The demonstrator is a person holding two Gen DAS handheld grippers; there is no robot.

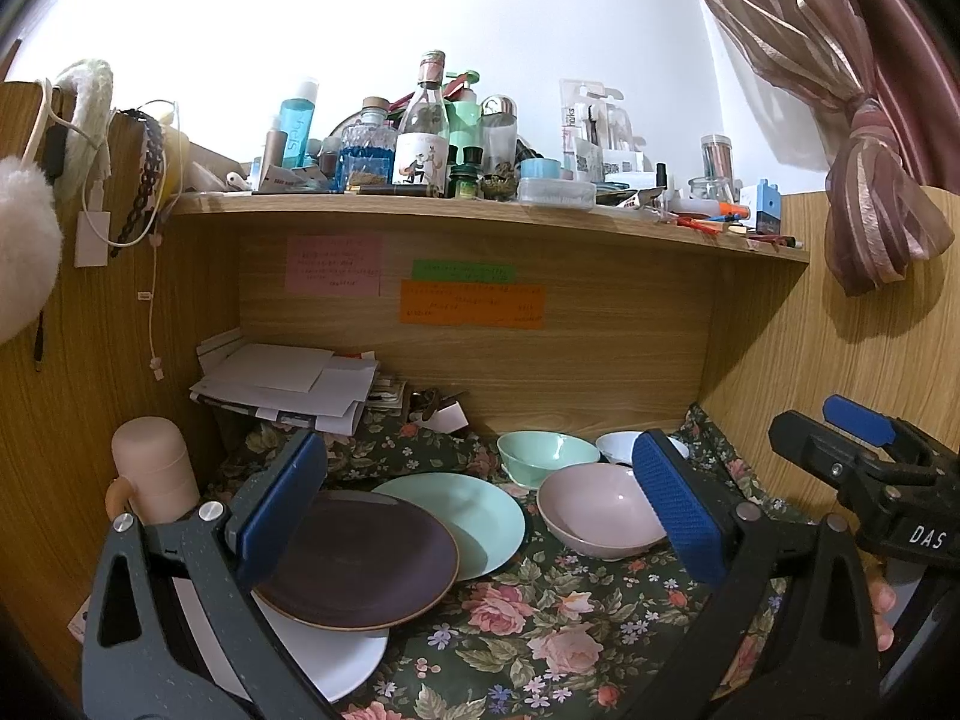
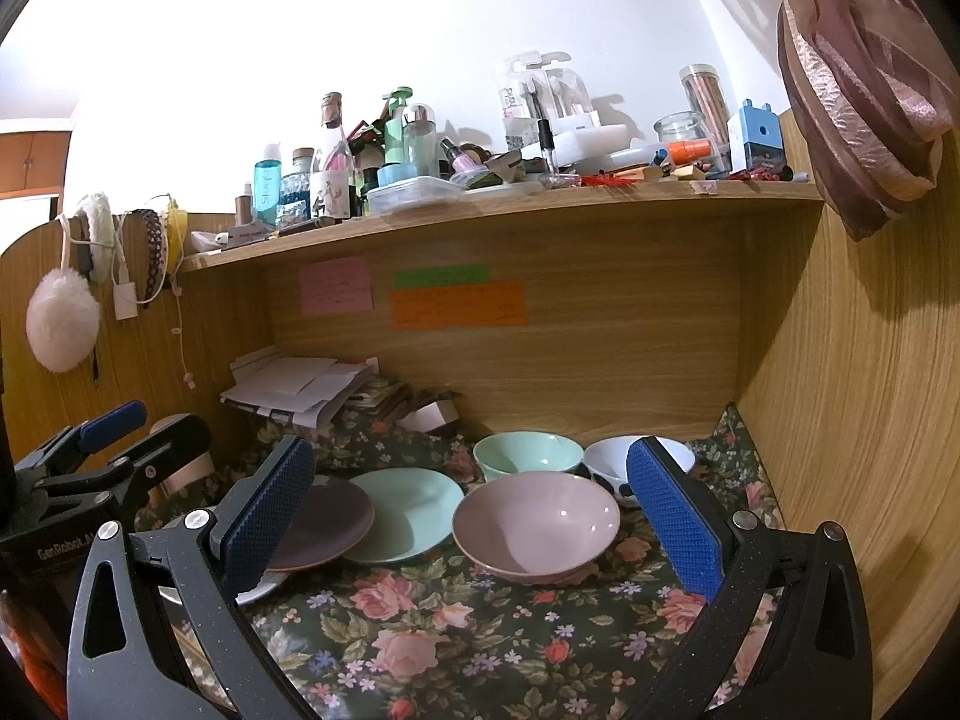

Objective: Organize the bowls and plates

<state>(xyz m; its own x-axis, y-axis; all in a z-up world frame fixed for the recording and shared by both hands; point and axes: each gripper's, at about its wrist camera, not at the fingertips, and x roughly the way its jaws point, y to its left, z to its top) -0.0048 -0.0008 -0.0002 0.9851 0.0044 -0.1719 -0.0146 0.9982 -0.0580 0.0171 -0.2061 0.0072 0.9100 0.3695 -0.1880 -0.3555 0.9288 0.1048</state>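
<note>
My left gripper hangs wide open, holding nothing; my right gripper gapes too, empty; on the floral cloth the purple plate overlaps white plate and mint plate; pink bowl, mint bowl and white bowl cluster right.

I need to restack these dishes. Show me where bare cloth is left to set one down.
The widest free patch is the floral cloth in front of the pink bowl and mint plate. A narrower strip runs right of the pink bowl, beside the side panel. The back is crowded: mint bowl, white bowl, papers. The left holds overlapping plates.
</note>
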